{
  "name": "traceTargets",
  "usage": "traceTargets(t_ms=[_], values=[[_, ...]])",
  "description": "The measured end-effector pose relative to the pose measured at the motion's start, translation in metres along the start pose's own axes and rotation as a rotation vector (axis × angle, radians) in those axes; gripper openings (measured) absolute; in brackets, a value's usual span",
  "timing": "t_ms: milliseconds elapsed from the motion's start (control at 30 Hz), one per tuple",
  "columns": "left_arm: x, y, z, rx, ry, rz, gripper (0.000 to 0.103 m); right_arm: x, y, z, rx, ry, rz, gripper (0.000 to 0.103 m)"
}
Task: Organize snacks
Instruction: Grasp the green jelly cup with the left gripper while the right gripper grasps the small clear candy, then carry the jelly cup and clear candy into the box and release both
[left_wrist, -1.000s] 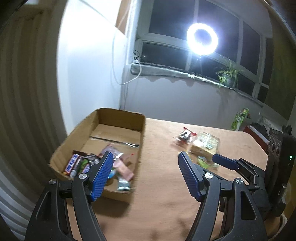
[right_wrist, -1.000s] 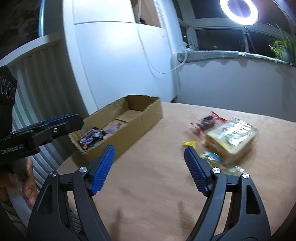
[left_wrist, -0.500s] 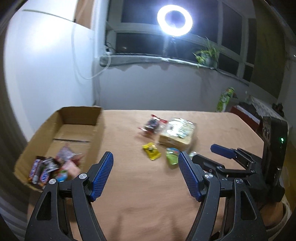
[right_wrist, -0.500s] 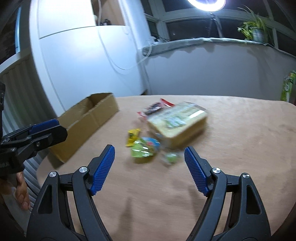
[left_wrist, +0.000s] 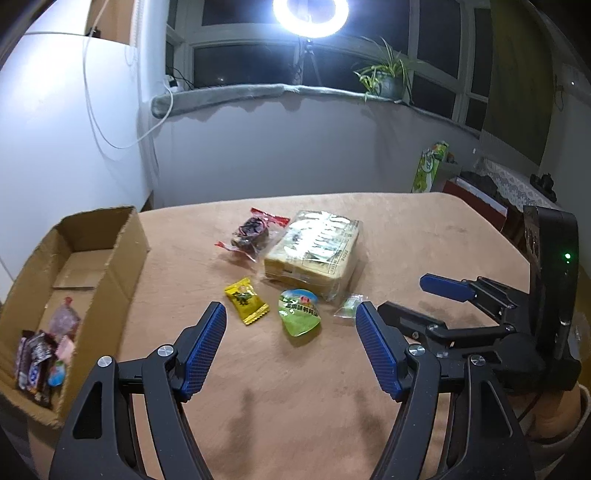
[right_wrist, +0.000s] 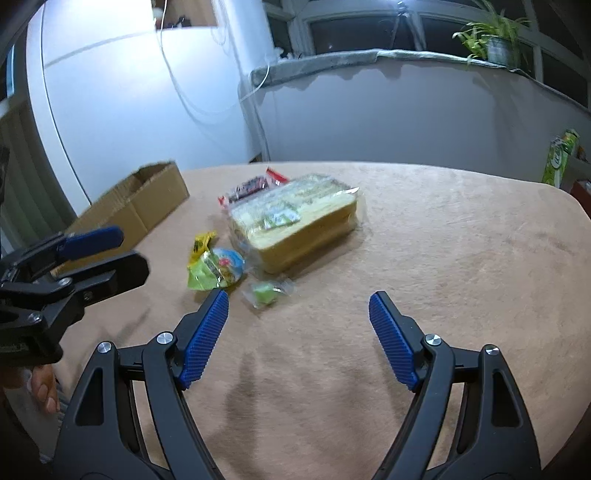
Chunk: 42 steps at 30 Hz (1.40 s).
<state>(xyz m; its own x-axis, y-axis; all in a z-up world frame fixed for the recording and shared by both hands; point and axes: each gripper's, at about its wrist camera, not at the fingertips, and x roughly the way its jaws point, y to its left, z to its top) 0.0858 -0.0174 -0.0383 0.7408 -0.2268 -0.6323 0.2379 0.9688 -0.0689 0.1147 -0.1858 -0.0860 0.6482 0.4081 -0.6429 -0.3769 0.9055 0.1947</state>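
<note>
Here, a cardboard box (left_wrist: 92, 266) sits open at the left edge of the table (left_wrist: 406, 240). Its near end holds a small heap of wrapped snacks (left_wrist: 44, 354): dark bar wrappers, a pink packet and a small round blue-and-white one. The far half of the box floor is bare cardboard.

The left gripper (left_wrist: 290, 343) hangs above the table with its blue-padded jaws spread wide and nothing between them; they touch no snack. The right gripper (right_wrist: 299, 336) is likewise wide open and empty, its jaws above bare tabletop, just to the near side of the loose snacks.

Those snacks lie in a cluster near the middle of the table, well apart from the box. The largest is a clear-wrapped block of sliced bread (left_wrist: 314, 251) with a printed label. A red-edged clear packet with dark contents (left_wrist: 255, 232) rests against its far-left side. In front lie a yellow candy wrapper (left_wrist: 245, 301), a green sealed jelly cup (left_wrist: 299, 312) and a small clear packet with something green inside (left_wrist: 349, 304), which lies just beside the left gripper's right pad.
</note>
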Motion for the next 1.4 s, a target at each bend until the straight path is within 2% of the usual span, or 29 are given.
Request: traceTargets(t_ms=[133,300,433,500,533,567,633,733,767,800,967,1400], values=[[0.021,0.001,-0.001,-0.001,0.036,-0.023,0.073,0.017,0.007,0.002,-0.048,0.074,0.026,0.082],[0.047,0.006,-0.004,-0.017,0.094,-0.080,0.072,0.037,0.019,0.005,-0.131,0.170,0.015,0.082],[0.061,0.010,-0.004,-0.039,0.122,-0.123,0.070,0.047,0.028,0.009,-0.197,0.201,-0.023,0.081],[0.066,0.012,-0.005,-0.065,0.136,-0.152,0.063,0.050,0.031,0.011,-0.222,0.213,-0.034,0.081],[0.068,0.013,-0.006,-0.074,0.145,-0.164,0.052,0.052,0.033,0.012,-0.239,0.216,-0.034,0.081],[0.069,0.014,-0.007,-0.078,0.149,-0.173,0.043,0.054,0.034,0.012,-0.248,0.215,-0.029,0.080],[0.071,0.017,-0.008,-0.097,0.156,-0.191,0.036,0.056,0.034,0.014,-0.246,0.213,-0.001,0.072],[0.072,0.024,-0.010,-0.134,0.153,-0.217,0.032,0.054,0.036,0.014,-0.249,0.200,0.015,0.060],[0.072,0.026,-0.011,-0.143,0.151,-0.219,0.026,0.054,0.036,0.014,-0.249,0.192,0.005,0.045],[0.072,0.028,-0.012,-0.155,0.154,-0.222,0.026,0.053,0.035,0.014,-0.243,0.187,-0.006,0.033],[0.069,0.038,-0.016,-0.204,0.142,-0.261,0.024,0.053,0.033,0.015,-0.228,0.178,-0.009,0.029],[0.065,0.042,-0.020,-0.213,0.120,-0.254,0.023,0.051,0.018,0.016,-0.151,0.157,0.035,0.026]])
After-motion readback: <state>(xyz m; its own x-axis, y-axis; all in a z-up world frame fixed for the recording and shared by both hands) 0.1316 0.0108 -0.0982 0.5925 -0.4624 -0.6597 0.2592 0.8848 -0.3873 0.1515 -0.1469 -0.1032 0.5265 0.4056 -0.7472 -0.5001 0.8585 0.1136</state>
